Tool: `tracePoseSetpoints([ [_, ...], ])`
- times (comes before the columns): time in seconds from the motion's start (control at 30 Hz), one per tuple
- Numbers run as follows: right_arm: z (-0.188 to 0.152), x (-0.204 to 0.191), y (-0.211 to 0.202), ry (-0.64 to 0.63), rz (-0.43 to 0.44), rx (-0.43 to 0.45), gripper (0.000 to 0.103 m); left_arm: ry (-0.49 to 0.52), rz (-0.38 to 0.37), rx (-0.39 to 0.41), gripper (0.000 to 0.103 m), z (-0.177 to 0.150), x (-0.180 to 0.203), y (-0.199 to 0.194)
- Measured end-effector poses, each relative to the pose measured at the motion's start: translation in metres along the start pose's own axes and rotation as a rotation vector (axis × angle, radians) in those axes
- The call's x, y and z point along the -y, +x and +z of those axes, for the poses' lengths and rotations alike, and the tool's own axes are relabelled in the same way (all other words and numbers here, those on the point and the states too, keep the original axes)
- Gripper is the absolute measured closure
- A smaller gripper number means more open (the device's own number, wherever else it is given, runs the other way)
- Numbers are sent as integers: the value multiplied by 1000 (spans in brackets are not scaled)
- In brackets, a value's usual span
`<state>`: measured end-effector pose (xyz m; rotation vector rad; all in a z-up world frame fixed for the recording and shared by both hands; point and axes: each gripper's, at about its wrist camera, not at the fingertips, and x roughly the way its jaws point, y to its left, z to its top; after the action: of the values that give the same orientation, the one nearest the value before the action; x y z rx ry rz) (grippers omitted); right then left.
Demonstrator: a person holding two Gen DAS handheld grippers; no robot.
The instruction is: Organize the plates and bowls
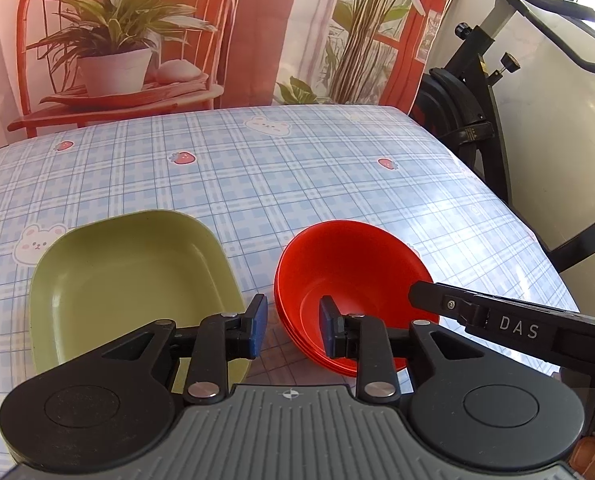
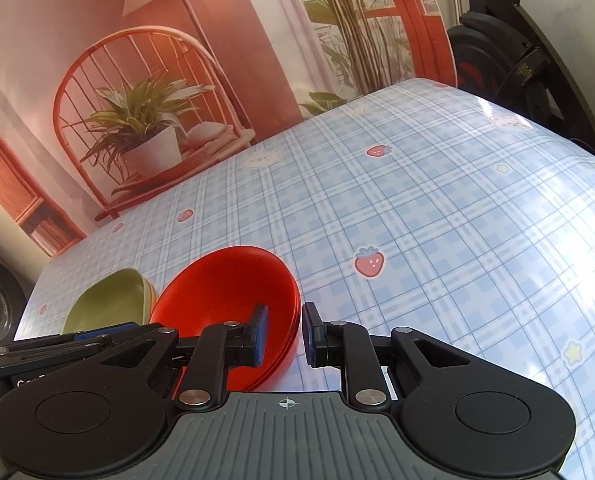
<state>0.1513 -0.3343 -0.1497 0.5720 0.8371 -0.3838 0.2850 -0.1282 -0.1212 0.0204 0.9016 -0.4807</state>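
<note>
Two pieces of dishware sit side by side on the checked tablecloth [image 1: 297, 168], near its front edge and just apart from each other. Larger is the green plate [image 1: 129, 276], a squarish shallow dish on the left; the right wrist view hints at a second rim under it, though I cannot tell for sure. Beside it stands the red bowl [image 1: 349, 276], whose layered rim suggests several bowls nested together.

Smaller again are the tongs. On the left gripper [image 1: 293, 324], the jaws are parted and hold nothing, one finger over the plate's near corner and the other inside the bowl. On the right gripper [image 2: 283, 334], the jaws straddle the bowl's right rim with a gap on both sides, so it is released too.

Judging by this, the bowl stack is the step in hand: the right gripper must either pinch that rim or back off.
</note>
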Motion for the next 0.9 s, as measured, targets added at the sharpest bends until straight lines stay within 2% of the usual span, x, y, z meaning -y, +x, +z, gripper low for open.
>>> tracePoseSetpoints([
  [0.43, -7, 14, 16, 62, 40, -26, 85, -9, -32, -50, 74, -2, -3, 19],
  [0.6, -7, 16, 18, 72, 56, -28, 87, -15, -46, -42, 75, -3, -5, 18],
  [0.73, -8, 14, 17, 70, 48, -24, 89, -22, -52, -33, 81, -4, -6, 16],
  [0.9, -7, 13, 14, 69, 36, -20, 90, -21, -61, -24, 81, -4, -5, 12],
])
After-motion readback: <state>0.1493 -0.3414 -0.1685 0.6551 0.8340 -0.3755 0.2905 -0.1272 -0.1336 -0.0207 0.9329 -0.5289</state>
